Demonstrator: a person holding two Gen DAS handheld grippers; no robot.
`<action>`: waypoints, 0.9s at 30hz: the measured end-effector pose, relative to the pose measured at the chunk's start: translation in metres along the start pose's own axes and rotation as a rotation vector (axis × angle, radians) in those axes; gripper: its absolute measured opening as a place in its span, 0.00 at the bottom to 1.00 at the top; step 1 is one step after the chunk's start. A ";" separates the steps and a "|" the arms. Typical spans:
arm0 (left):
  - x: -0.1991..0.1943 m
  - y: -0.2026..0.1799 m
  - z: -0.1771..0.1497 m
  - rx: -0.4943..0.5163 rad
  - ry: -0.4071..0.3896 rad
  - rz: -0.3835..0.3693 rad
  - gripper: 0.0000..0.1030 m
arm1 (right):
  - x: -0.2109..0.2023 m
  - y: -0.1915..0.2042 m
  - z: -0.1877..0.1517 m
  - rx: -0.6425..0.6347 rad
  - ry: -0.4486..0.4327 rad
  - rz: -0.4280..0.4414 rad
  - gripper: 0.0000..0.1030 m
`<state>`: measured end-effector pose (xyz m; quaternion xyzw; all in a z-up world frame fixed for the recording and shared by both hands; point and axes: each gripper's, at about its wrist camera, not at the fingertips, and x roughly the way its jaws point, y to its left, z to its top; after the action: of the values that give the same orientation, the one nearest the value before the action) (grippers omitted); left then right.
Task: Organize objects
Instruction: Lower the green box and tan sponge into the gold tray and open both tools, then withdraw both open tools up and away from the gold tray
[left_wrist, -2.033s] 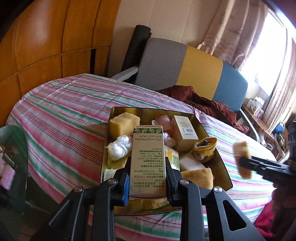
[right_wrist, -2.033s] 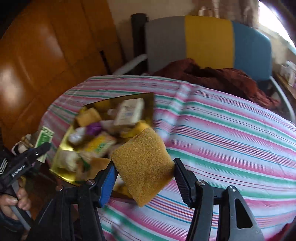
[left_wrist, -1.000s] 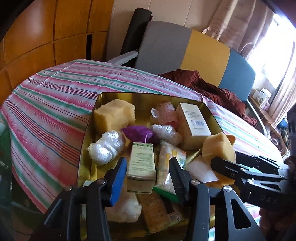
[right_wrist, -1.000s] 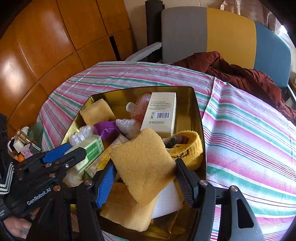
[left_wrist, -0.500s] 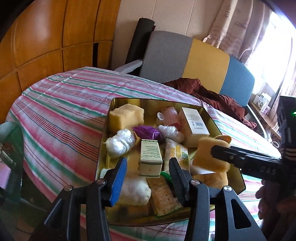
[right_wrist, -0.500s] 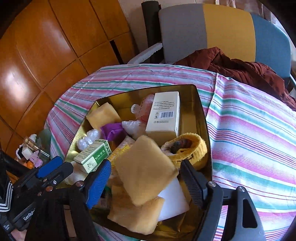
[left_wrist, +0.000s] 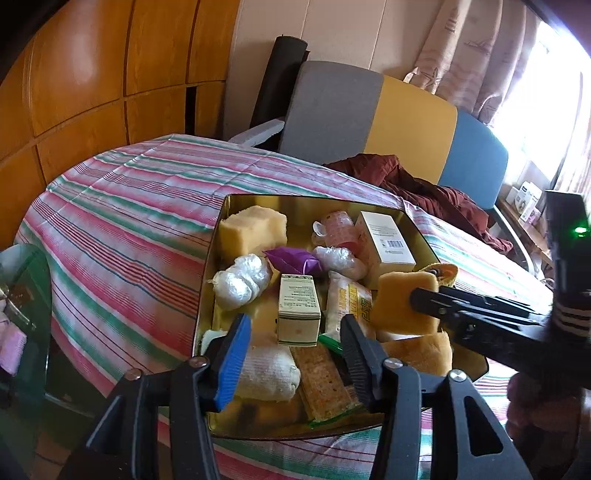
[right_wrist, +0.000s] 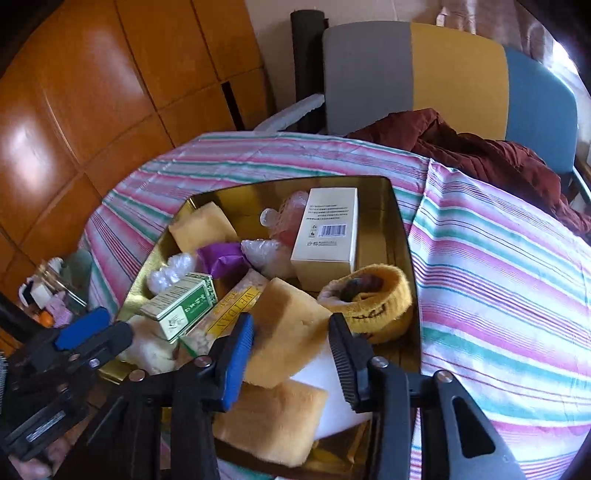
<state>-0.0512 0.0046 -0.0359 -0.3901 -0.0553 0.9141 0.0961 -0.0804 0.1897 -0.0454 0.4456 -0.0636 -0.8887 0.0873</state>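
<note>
A gold metal tray (left_wrist: 314, 199) (right_wrist: 295, 182) full of small items sits on the striped tablecloth. My left gripper (left_wrist: 295, 332) hovers at its near edge, its jaws opening and gripping nothing. The green-and-white box (left_wrist: 298, 310) (right_wrist: 181, 306) lies in the tray just beyond its fingertips. My right gripper (right_wrist: 291, 325) is over the tray's near right part, its jaws closing on an orange sponge (right_wrist: 284, 306) (left_wrist: 399, 299). Both pads press its sides. Under it lie another orange sponge (right_wrist: 273, 421) and a white block (right_wrist: 325, 391).
Also in the tray are a cream carton with a barcode (right_wrist: 327, 236), a yellow knit band (right_wrist: 373, 306), a purple wrapper (left_wrist: 291, 256), plastic-wrapped lumps (left_wrist: 240, 280) and a cracker pack (left_wrist: 321, 380). A chair with a maroon cloth (right_wrist: 480, 147) stands behind. A glass side table (left_wrist: 22, 295) is at left.
The left gripper let go of the green-and-white box, which now lies in the tray, and drew back. The right jaws spread wide around the orange sponge over the tray, then closed on it again.
</note>
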 end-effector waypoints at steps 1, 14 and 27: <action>-0.001 0.000 0.000 0.001 0.000 0.006 0.56 | 0.002 0.001 0.000 -0.006 0.002 -0.004 0.39; -0.019 -0.009 -0.003 0.043 -0.045 0.055 0.64 | -0.001 -0.002 -0.002 0.019 -0.014 -0.004 0.42; -0.032 -0.018 -0.014 0.073 -0.064 0.078 0.75 | -0.036 0.008 -0.019 -0.009 -0.082 -0.084 0.47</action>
<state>-0.0169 0.0158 -0.0194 -0.3589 -0.0094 0.9305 0.0726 -0.0435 0.1889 -0.0268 0.4107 -0.0444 -0.9094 0.0491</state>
